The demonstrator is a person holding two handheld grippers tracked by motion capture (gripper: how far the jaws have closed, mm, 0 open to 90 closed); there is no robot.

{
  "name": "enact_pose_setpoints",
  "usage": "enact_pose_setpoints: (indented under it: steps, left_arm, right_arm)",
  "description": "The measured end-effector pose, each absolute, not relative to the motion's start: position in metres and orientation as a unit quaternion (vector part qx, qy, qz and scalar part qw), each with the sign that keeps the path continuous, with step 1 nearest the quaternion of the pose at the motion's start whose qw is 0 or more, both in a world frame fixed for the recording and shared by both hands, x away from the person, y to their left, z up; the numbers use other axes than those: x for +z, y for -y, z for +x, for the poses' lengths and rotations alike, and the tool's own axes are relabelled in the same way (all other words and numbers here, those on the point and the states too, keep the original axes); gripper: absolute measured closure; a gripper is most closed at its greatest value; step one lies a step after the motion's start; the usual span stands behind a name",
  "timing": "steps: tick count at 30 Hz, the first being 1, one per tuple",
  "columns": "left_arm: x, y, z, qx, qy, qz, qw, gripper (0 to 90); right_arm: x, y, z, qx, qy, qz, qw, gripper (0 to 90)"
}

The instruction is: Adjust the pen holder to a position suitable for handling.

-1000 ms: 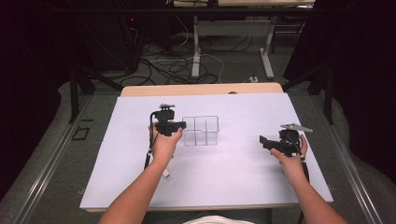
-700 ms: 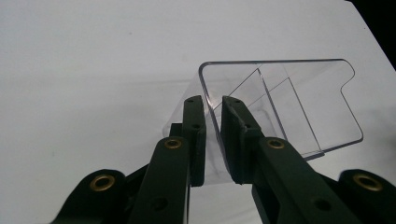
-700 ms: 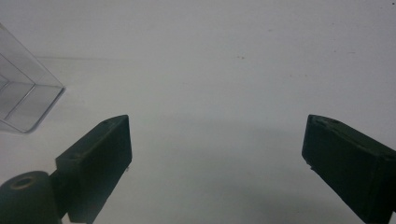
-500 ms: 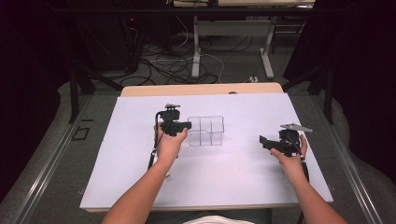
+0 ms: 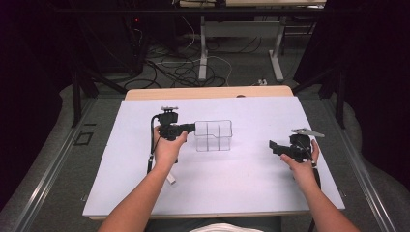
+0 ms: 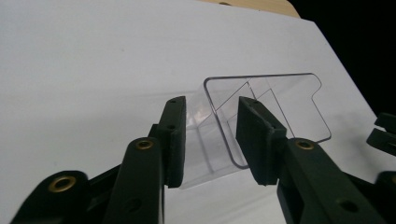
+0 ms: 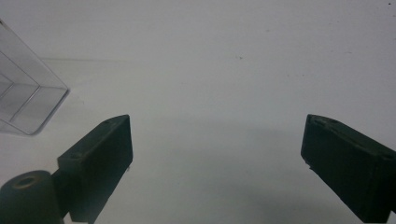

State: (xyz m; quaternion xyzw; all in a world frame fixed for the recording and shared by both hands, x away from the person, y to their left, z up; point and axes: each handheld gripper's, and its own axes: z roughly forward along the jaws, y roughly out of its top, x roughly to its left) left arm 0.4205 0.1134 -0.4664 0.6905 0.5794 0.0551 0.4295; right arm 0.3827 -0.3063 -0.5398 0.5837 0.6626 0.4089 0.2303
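Straddling the near wall of the clear box [image 6: 261, 100], the left gripper [image 6: 210, 133] has its jaws a little apart w/ the thin plastic edge between them; they have just been opening, and in the left gripper view a gap shows on each side of the wall, so the pads aren't pressing on it. Same box [image 5: 213, 135] in the high view: sits upright on the white table [image 5: 241, 183], roughly mid-table, a bit toward the far side, w/ clear dividers splitting it into compartments. Left gripper [image 5: 189, 128] there lies about level, pointing to the picture's right at the box's left end, the left hand [image 5: 168, 147] wrapped around its body, cable hanging down by the wrist.

Right gripper [image 5: 273, 146] is well apart from the box, over on the table's right side, pointing left toward it, held in the right hand [image 5: 300, 162]; grey plate on top. Its jaws stand wide apart, nothing between them: the right gripper view [image 7: 215, 163] looks across bare table top, w/ one corner of the box [image 7: 25, 100] at the picture's left edge, clear of both jaws.

Beyond the table's far edge: wood strip [image 5: 208, 93], then floor w/ loose cables [image 5: 183, 72].
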Motion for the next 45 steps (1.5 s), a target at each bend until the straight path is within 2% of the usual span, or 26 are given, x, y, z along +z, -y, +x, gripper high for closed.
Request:
enact_pose_setpoints:
  steps: [12,24,28,29,32,37,39,45]
  left_arm:
    - [-0.467,-0.141,0.402,0.058,-0.578,0.668,0.465,53.4]
    - [-0.468,-0.167,0.381,0.09,-0.556,0.662,0.494,41.4]
    - [-0.469,-0.179,0.375,0.119,-0.546,0.657,0.506,37.3]
    - [-0.469,-0.183,0.374,0.126,-0.545,0.658,0.505,35.5]
    - [-0.471,-0.195,0.369,0.139,-0.532,0.658,0.514,32.0]
    - [-0.478,-0.215,0.363,0.138,-0.533,0.649,0.525,28.4]
    - [-0.482,-0.221,0.363,0.135,-0.54,0.643,0.526,21.6]
    - [-0.491,-0.238,0.368,0.146,-0.554,0.638,0.515,15.5]
  right_arm:
    - [-0.54,0.305,0.382,0.407,-0.664,0.583,0.231,9.6]
    - [-0.535,0.301,0.381,0.414,-0.66,0.586,0.223,12.2]
    - [-0.528,0.296,0.378,0.408,-0.662,0.576,0.253,12.1]
    - [-0.526,0.293,0.377,0.407,-0.663,0.568,0.269,11.7]
    - [-0.523,0.289,0.375,0.41,-0.664,0.563,0.272,9.0]
    - [-0.52,0.282,0.372,0.425,-0.663,0.555,0.268,5.8]
    - [-0.519,0.274,0.371,0.428,-0.669,0.547,0.264,3.6]
    - [-0.52,0.266,0.37,0.421,-0.684,0.536,0.261,3.0]
